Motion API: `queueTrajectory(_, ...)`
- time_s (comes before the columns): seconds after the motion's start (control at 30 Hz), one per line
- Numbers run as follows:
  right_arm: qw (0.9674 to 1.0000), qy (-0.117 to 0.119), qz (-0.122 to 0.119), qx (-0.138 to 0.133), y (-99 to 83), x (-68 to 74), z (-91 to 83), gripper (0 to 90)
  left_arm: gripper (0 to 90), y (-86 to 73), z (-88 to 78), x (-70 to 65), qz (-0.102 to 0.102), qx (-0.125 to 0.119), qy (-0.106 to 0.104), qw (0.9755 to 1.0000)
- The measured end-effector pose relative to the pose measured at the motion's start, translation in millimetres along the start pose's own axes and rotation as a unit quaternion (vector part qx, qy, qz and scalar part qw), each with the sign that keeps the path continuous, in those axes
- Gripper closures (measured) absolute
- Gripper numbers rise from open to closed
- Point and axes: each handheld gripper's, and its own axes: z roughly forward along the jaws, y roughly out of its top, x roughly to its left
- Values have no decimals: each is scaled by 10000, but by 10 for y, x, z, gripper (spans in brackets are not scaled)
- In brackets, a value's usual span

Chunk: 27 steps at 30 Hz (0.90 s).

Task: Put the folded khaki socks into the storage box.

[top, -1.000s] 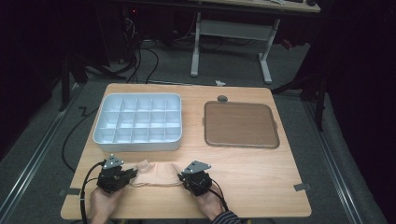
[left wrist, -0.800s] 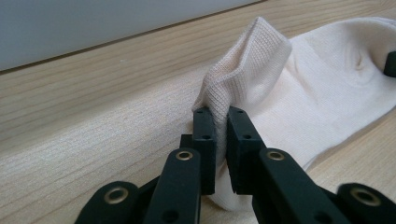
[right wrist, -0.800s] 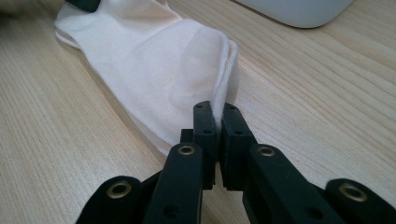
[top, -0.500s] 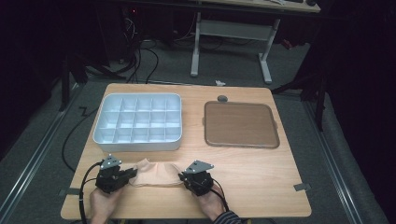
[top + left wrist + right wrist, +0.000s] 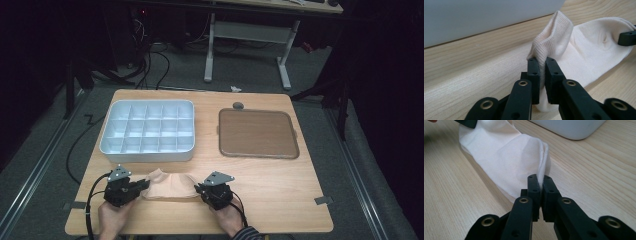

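We held the sock (image 5: pixel 169 186) by both ends near the front edge of the table (image 5: pixel 280 200), L gripper (image 5: pixel 139 186) pinching one end, R gripper (image 5: pixel 200 190) pinching the other, w/ the cloth slung low between them. In the left gripper view the two black jaws were clamped almost together on a fold of ribbed knit at the cuff (image 5: pixel 550 37); in the right gripper view the jaws were likewise nipped on a thin edge of the sock (image 5: pixel 506 155). Compared w/ the high view a sec earlier, very little had changed: both hands sat in about the same spots, the grips looked just as tight, and the sock lay in much the same humped shape, just in front of the white tray (image 5: pixel 148 131) but not touching it. The brown mat (image 5: pixel 257 132) stood well apart to the R, bare. We judged that the pick-up was settled and the pause was a steadying one: w/ both ends secured, the next move would prob. be a lift or a fold, and neither had begun. Risk as we saw it: the R grip held only a thin edge, so a hard pull could slip it free
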Motion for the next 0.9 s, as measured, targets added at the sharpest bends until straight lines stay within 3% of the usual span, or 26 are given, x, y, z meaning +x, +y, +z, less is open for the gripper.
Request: queueTrajectory(0.9, 9993, -342, 173, 6, -194, -264, -280, 865, 838, 109, 290, -295, 145, -42, -311, 9994)
